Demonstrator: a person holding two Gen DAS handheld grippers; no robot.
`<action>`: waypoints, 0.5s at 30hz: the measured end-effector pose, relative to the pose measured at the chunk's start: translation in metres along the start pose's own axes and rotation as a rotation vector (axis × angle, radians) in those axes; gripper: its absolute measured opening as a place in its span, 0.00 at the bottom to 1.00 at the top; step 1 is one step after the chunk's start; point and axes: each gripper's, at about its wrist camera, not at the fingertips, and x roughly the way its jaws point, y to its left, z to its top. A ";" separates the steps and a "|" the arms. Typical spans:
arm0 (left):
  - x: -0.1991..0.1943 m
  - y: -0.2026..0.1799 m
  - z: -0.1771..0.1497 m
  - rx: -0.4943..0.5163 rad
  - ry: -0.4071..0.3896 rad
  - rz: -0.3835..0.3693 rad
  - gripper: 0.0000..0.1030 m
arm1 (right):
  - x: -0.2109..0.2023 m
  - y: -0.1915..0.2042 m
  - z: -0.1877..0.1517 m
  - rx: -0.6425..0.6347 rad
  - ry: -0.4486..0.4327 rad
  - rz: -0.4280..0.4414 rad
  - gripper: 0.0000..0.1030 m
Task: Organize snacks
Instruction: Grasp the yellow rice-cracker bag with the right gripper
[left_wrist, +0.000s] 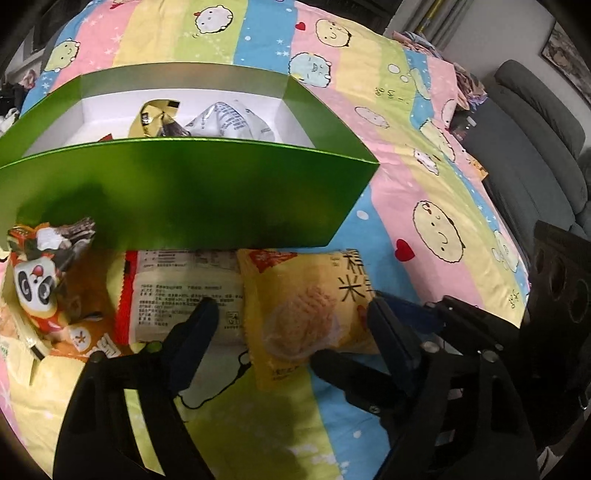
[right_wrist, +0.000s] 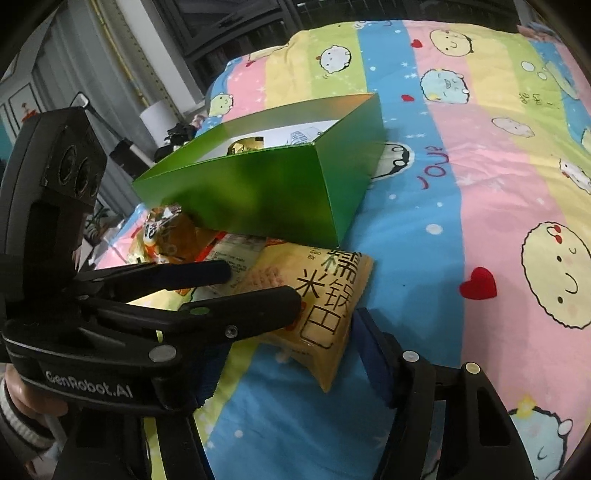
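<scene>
Straddling the yellow snack bag (left_wrist: 306, 314), the left gripper (left_wrist: 291, 306) has its jaws part open, 1 finger on the white packet (left_wrist: 184, 291) side and 1 at the bag's right edge; whether the pads press yet cannot be told, so no firm hold is claimed. The right gripper (right_wrist: 280, 354) sits just beside the same bag from its near end, jaws also part open; its left finger is hidden behind the left tool, so contact cannot be told either. The bag lies flat on the striped bedspread (left_wrist: 424, 184), touching the front wall of the green box (left_wrist: 184, 192), which is open on top. To do this pick well, the annotator judges 1 gripper should pinch across the bag's narrow width, clear of the white packet, lift above the box wall, then drop it inside; 2 tools on 1 bag risk tearing or crushing it. Count: 1 green box, 2 packets visible inside it, 1 yellow bag, 1 white packet, 1 orange panda bag (left_wrist: 48, 295) at left, 2 grippers.
</scene>
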 end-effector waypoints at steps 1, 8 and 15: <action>0.002 0.001 0.000 -0.007 0.014 -0.026 0.61 | 0.001 0.000 0.000 -0.002 0.002 0.004 0.60; 0.003 0.008 -0.002 -0.051 0.033 -0.091 0.57 | 0.001 0.004 -0.002 -0.029 0.002 -0.001 0.47; -0.009 0.005 -0.008 -0.058 0.035 -0.104 0.56 | -0.007 0.011 -0.009 -0.042 -0.015 0.003 0.40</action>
